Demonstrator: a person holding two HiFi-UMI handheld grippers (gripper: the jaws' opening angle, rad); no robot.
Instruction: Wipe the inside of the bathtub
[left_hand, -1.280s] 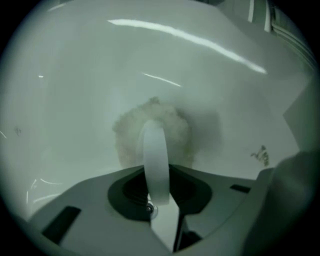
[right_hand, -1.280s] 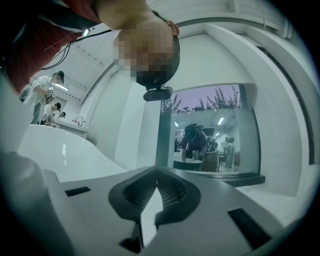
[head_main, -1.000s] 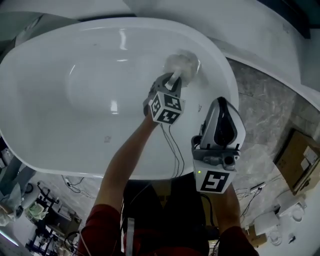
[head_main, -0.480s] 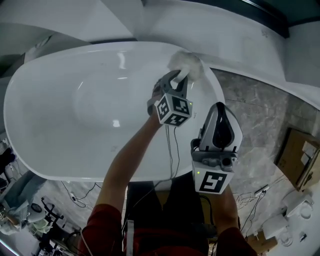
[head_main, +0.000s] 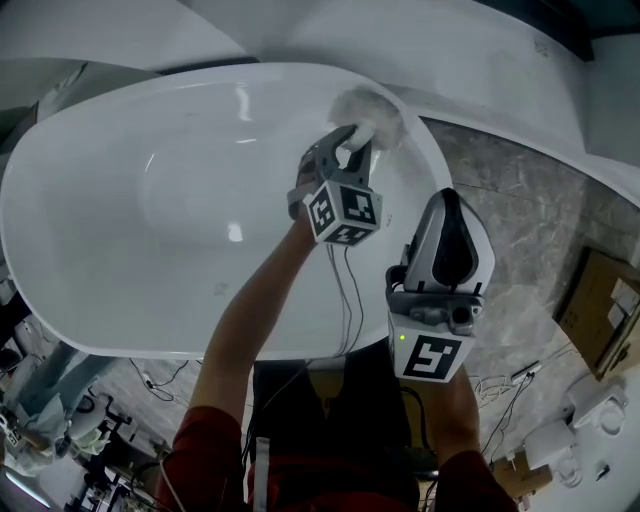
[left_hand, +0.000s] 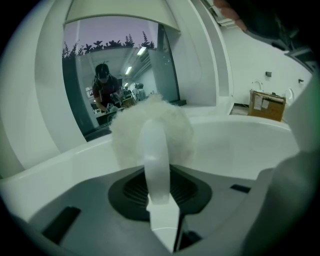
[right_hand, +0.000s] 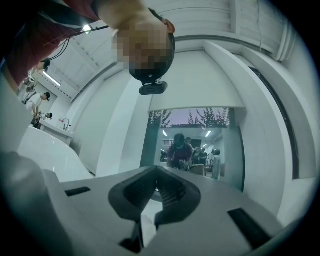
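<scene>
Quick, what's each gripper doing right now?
Left gripper: shut on the white plastic handle of a fluffy white scrubber.
Right gripper: shut, holding nothing.

Box (head_main: 598, 320), likely cardboard, half off-frame

Red sleeves (head_main: 205, 450); grey-white left gripper (head_main: 352, 142), right gripper (head_main: 449, 200); marker cubes (head_main: 340, 212); thin cables (head_main: 345, 300).

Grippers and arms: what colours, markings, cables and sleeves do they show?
The left gripper is grey; the right gripper is white with a black inside. Each carries a cube with black-and-white square markers, and a small green light glows on the right one. Thin dark cables hang from the left gripper. The person wears red sleeves.
</scene>
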